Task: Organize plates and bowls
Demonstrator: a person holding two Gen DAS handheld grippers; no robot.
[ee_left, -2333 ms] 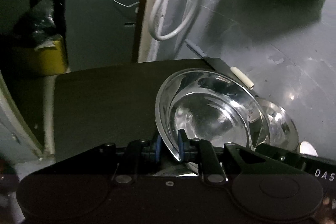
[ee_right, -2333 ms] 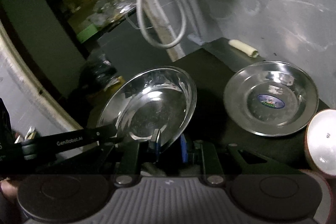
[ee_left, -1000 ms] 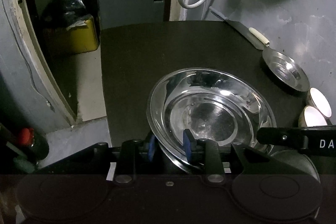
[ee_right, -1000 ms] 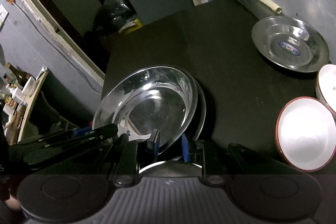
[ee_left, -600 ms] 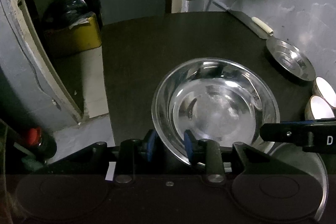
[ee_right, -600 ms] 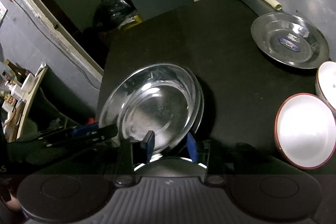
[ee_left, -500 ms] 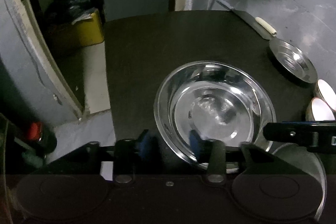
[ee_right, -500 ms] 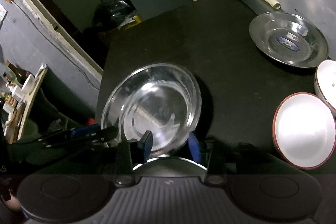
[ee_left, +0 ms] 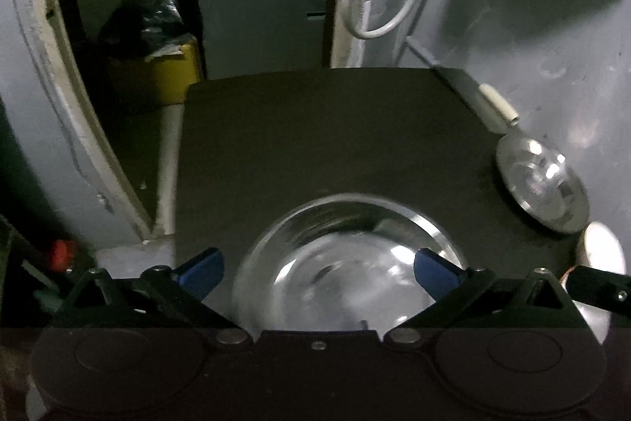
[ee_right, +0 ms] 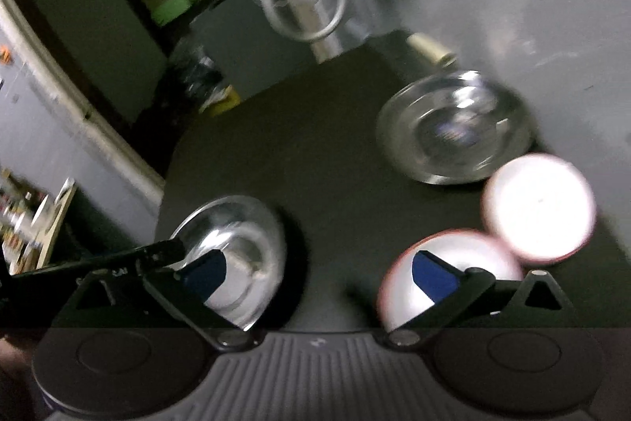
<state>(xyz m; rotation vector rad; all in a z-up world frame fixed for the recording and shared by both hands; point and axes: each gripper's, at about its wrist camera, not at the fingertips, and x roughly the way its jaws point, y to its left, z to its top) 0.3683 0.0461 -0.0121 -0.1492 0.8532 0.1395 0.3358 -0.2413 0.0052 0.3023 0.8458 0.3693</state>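
Observation:
A stack of steel bowls (ee_left: 339,263) rests on the black table (ee_left: 315,129), seen again at the left in the right wrist view as the steel bowls (ee_right: 236,243). My left gripper (ee_left: 317,271) hangs just above and behind them, its jaws opening wide, the bowls between the fingers but untouched. My right gripper (ee_right: 319,277) is also opening, with only bare table between its blue pads. A steel plate (ee_right: 453,133) lies at the far right by the wall. Two white red-rimmed bowls stand near it: the closer white bowl (ee_right: 453,251) and the farther white bowl (ee_right: 540,208).
A knife with a pale handle (ee_left: 497,105) lies along the table's right edge by the grey wall. The steel plate (ee_left: 540,184) and a white bowl (ee_left: 603,251) show at the right. A white cable loop (ee_left: 378,6) hangs behind. The floor drops off left.
Both grippers let go of the steel bowl's near rim and spread wide. The bowl now sits in the stack. Both views drew back, and the right one swung toward the white bowls.

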